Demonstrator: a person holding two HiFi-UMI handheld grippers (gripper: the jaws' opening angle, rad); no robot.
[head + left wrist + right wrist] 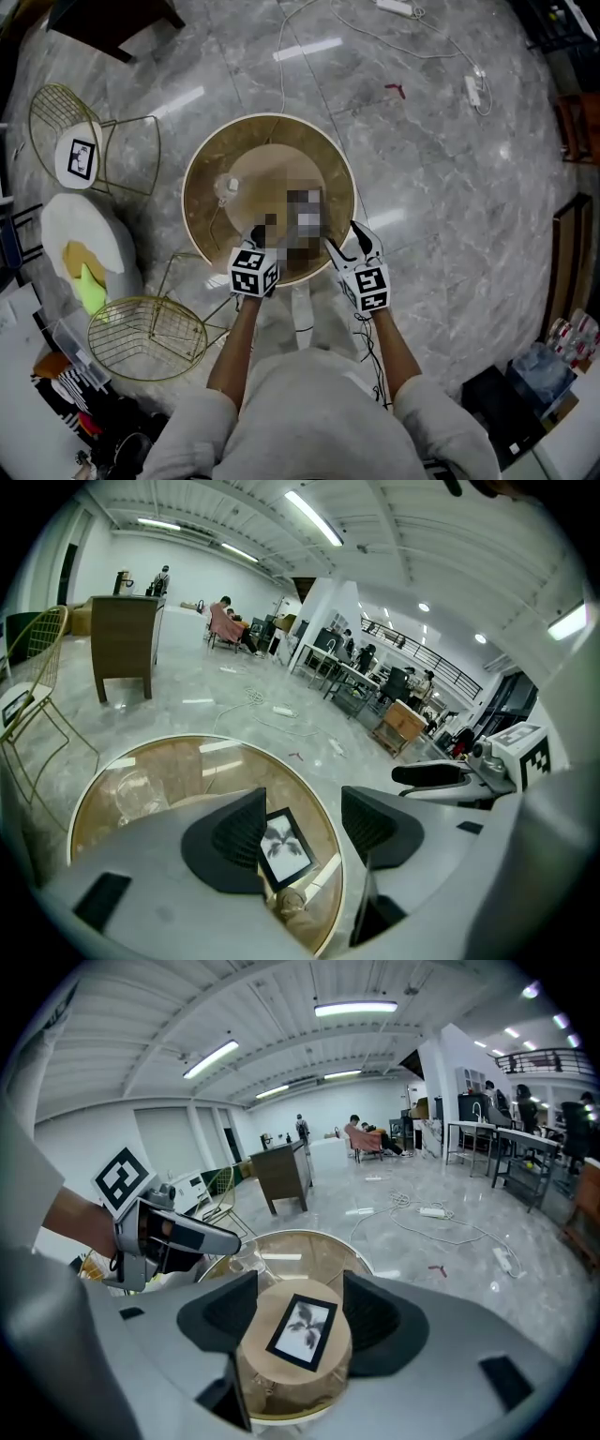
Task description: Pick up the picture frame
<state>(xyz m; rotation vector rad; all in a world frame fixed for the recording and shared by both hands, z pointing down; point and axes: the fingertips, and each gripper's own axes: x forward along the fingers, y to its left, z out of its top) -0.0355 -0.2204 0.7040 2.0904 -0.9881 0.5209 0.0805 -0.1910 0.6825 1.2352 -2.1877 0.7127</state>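
Observation:
A small black picture frame (303,1331) with a leaf print lies flat on the round glass table (202,169), over its wooden base. In the right gripper view it sits between the open jaws of my right gripper (298,1309), a little beyond them. My left gripper (305,832) is also open; its left jaw hides part of the picture frame (286,844). In the head view both grippers hover over the table's near edge, the left gripper (255,236) and the right gripper (349,242) on either side of a mosaic patch that covers the frame.
A clear glass object (228,186) stands on the table's left part. Gold wire chairs (145,333) (70,122) and a white cushioned seat (84,239) stand to the left. Cables and a power strip (473,89) lie on the marble floor beyond. A dark cabinet (281,1176) stands farther off.

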